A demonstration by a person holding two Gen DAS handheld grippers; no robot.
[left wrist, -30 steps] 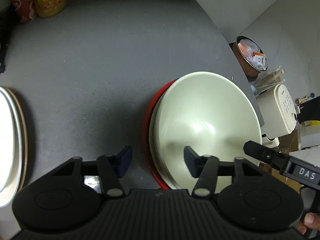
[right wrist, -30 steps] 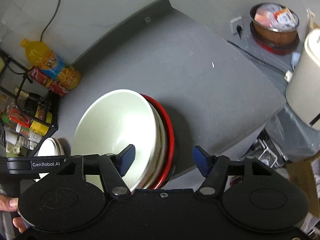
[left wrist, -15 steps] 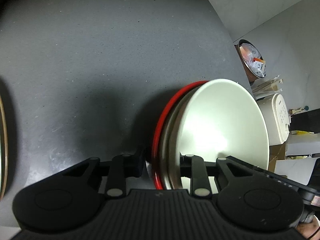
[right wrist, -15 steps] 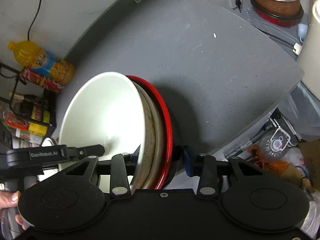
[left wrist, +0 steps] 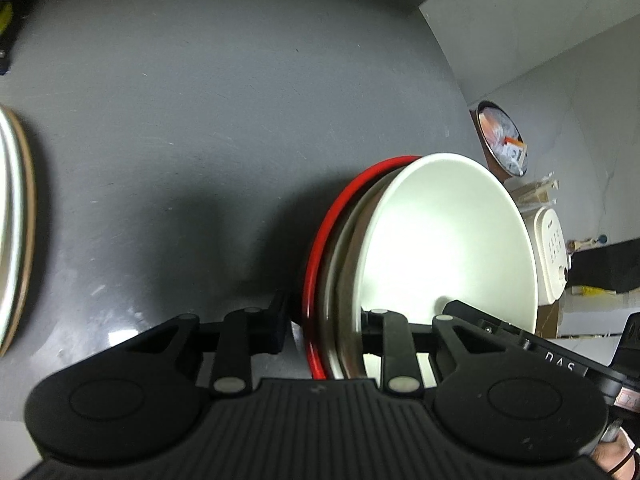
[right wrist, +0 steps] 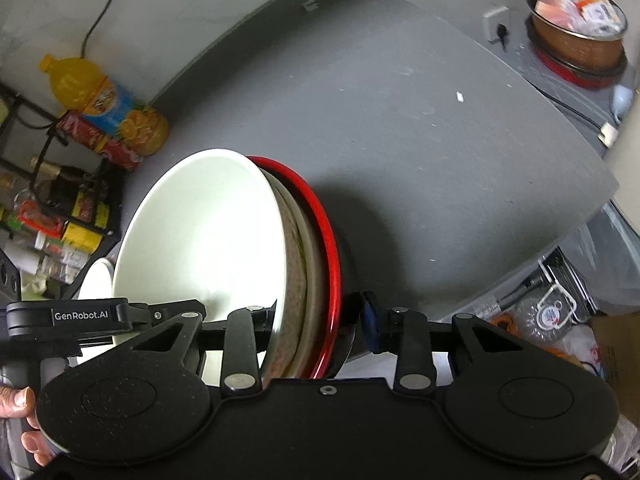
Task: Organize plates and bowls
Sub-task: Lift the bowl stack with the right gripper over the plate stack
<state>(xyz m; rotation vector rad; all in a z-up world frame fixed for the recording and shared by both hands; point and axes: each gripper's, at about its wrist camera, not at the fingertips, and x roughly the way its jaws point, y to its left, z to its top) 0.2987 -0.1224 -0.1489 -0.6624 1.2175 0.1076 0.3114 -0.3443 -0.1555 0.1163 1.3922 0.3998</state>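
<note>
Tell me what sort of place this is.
Probably a home kitchen corner: a grey counter, a rack of bottles and condiments beside an orange juice bottle, and what looks like a rice cooker past the counter's edge.

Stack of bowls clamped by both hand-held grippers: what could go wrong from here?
1. The left hand-held gripper and right hand-held gripper pinch only the rims of the stack; the white bowl, beige bowl and red bowl could slide apart if one side tilts.
2. The stack sits near the grey counter edge, so a slip might send it to the floor.
</note>
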